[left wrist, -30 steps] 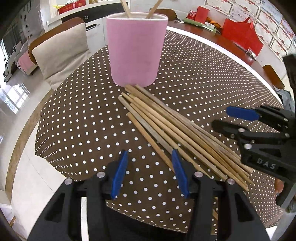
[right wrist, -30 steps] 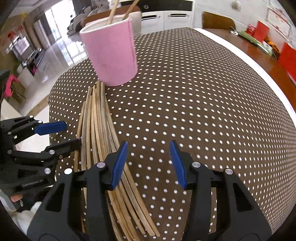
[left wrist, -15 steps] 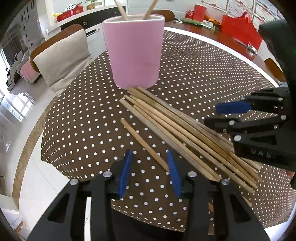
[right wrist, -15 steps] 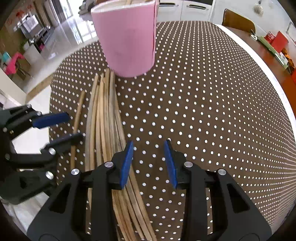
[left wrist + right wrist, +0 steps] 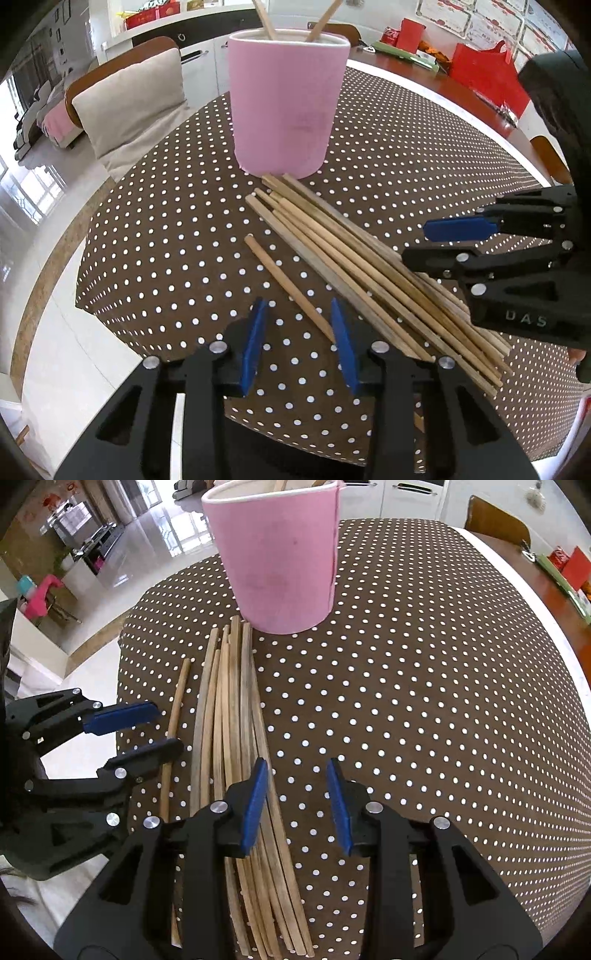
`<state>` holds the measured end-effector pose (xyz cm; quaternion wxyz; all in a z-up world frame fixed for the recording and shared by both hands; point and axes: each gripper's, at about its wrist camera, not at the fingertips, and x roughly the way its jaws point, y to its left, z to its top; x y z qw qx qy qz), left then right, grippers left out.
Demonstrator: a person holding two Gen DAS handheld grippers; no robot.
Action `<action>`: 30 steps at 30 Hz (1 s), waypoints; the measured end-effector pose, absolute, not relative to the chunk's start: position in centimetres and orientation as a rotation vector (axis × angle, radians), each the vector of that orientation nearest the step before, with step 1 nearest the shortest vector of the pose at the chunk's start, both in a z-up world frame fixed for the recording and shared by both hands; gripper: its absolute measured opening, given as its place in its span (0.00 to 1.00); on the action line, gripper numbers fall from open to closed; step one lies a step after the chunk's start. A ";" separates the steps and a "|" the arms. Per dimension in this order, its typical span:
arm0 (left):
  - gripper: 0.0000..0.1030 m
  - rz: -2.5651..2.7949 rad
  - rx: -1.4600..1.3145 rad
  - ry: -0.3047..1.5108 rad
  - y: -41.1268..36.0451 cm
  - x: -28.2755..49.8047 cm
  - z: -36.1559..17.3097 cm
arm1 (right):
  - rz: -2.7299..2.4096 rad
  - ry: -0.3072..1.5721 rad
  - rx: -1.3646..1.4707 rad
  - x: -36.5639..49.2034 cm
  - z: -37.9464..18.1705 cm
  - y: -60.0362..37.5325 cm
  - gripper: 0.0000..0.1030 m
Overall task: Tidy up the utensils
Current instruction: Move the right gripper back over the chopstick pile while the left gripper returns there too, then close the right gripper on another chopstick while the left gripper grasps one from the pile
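Chopsticks (image 5: pixel 373 273) lie bundled on the polka-dot desk (image 5: pixel 155 258), tips just short of the pink holder (image 5: pixel 286 107), where two more stand. One single chopstick (image 5: pixel 288 284) has rolled clear of the bundle since a second ago. The left gripper (image 5: pixel 299 341) angles steeply down, jaws narrowed from a second back, straddling that stray stick's near end; its tip sits against the right pad, not clamped. The right gripper (image 5: pixel 297 805) tilts down too, having slid closer to the holder, jaws narrower than before, bare cloth between them, left finger over the bundle's edge.
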<state>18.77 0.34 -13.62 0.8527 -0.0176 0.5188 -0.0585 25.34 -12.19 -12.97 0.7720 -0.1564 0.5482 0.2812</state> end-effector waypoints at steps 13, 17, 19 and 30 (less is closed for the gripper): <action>0.35 -0.115 -0.075 1.129 0.6 19.9 -13.5 | 0.607 1.253 -0.523 24.6 -13.7 -9.3 0.32; 0.28 -0.092 -0.075 1.127 0.3 20.4 -13.6 | 0.616 1.270 -0.552 25.1 -14.0 -8.3 0.29; 0.19 -0.082 -0.087 1.129 0.3 20.7 -13.6 | 0.611 1.290 -0.572 25.5 -14.6 -7.7 0.23; 0.12 -0.067 -0.090 1.120 0.5 20.7 -13.8 | 0.627 1.292 -0.492 26.3 -13.8 -9.6 0.10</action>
